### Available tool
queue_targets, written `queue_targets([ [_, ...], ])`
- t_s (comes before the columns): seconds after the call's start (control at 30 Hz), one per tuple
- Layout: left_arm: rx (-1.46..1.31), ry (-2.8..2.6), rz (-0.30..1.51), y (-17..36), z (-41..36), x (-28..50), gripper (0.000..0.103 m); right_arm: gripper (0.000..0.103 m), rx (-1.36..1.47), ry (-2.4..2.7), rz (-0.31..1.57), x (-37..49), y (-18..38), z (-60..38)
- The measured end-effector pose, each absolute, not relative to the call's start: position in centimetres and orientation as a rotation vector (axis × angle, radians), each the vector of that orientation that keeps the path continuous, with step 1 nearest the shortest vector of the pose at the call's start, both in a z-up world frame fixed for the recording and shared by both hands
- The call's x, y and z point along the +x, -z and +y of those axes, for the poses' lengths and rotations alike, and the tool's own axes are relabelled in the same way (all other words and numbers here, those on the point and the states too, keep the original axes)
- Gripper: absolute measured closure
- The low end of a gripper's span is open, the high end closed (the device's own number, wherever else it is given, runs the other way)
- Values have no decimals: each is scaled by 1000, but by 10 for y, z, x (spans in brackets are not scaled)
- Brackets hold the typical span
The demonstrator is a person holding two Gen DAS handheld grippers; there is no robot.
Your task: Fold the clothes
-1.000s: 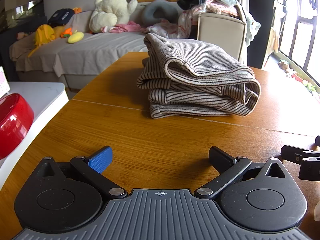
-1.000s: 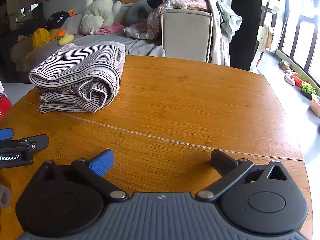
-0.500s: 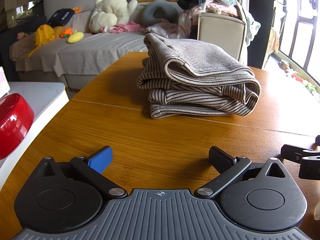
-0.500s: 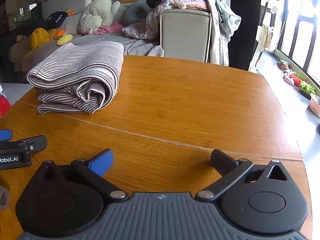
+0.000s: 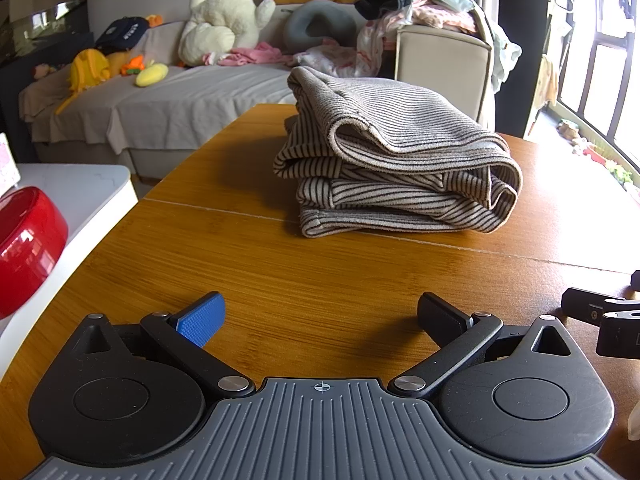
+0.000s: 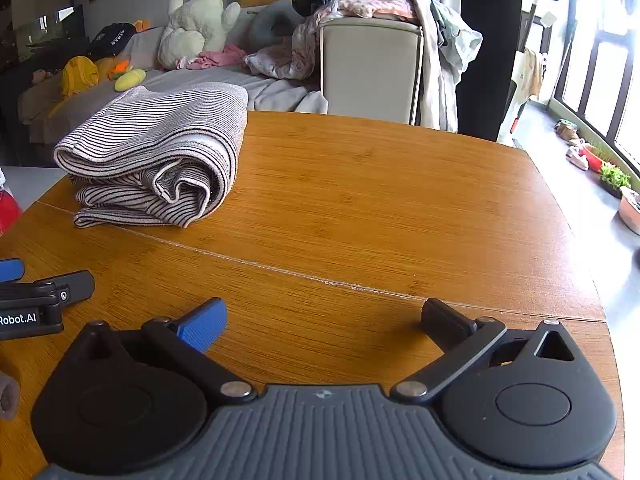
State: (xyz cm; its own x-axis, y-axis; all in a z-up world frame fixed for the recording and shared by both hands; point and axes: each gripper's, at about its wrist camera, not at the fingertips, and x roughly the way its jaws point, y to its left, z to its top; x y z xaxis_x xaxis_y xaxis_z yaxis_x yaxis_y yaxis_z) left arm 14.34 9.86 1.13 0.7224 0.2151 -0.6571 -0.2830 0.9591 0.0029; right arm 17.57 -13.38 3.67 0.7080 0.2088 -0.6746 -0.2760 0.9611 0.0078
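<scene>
One folded striped garment [image 5: 394, 160] lies on the wooden desk [image 5: 280, 280], across the seam that runs over the desktop. Both sets of tongs sit low over the desk on the near side of that seam, well apart from the garment. The left tongs [image 5: 320, 320] gape wide with nothing between their fingers, pointing straight at the garment. The right tongs [image 6: 324, 324] are likewise spread and empty, with the garment off to their left. Bare desk lies between each of them and the garment.

Left of the garment, only the left wrist view shows a red bowl [image 5: 24, 248] on a white side surface [image 5: 80, 188]. Only the right wrist view shows potted greenery [image 6: 614, 178] on the floor beyond the desk. Behind the garment, both views show a sofa [image 5: 180, 100] carrying one cream plush toy [image 5: 224, 16], and a beige armchair [image 6: 372, 68] heaped with unfolded clothes [image 6: 376, 4].
</scene>
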Motion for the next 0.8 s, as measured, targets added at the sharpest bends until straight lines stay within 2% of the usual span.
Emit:
queue_targets([
  [0.8,-100,-275,712,-12,99,143,0,0,-103,-286,738,185,-36,-131],
])
